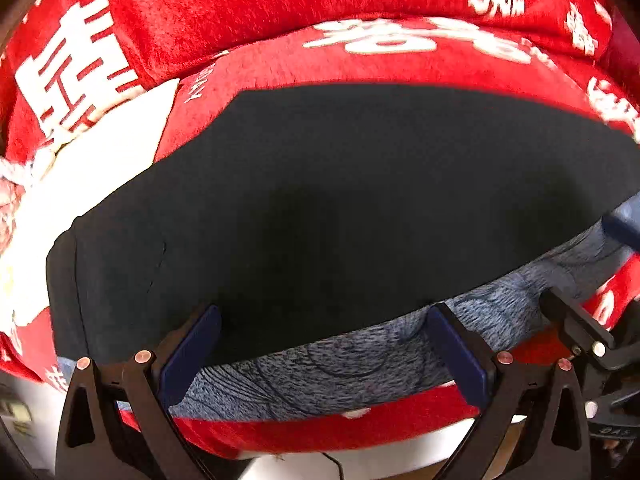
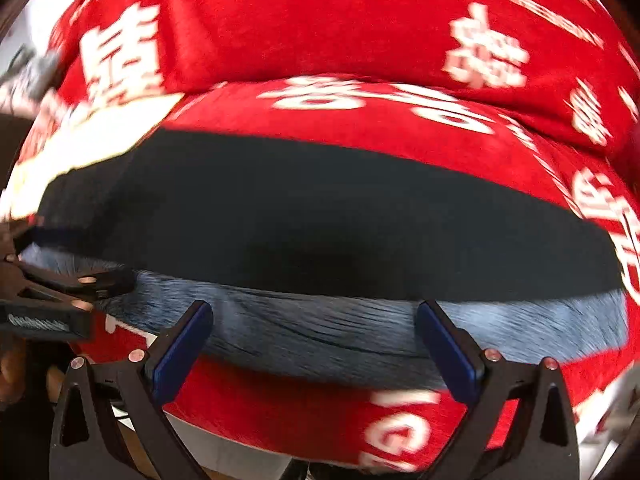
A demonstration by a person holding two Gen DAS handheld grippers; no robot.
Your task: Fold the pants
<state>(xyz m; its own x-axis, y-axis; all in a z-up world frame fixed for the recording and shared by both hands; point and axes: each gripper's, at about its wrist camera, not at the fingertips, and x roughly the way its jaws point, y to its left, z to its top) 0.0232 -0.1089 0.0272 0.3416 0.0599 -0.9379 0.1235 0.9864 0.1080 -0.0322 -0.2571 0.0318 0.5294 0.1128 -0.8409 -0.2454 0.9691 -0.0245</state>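
The dark navy pants (image 1: pixel 340 208) lay spread flat across a red plush blanket (image 1: pixel 248 12) printed with white characters, their near edge turned back so that a band of grey-blue fleecy lining (image 1: pixel 320 364) showed along it. The left gripper (image 1: pixel 326 354) hung over that near edge with its jaws spread wide and nothing between them; the right gripper (image 2: pixel 314 354) stood likewise released, parted over the same lining strip (image 2: pixel 320 332) of the pants (image 2: pixel 320 216). Judging by the nap, the garment looked soft, limp and fairly thick, light enough to lift but likely to sag and drag on the fuzzy blanket, which would cling rather than let it slide. The sensible hold seemed to be the near edge itself, pinching shell and lining together at two well-separated points so the layers would not shear apart. Much stayed uncertain: the waistband and leg ends ran out of both views, so which end faced the grippers could not be told. A pale patch (image 1: pixel 100 152) at the left, cloth or paper, was overexposed, and the right wrist view was smeared by motion blur.
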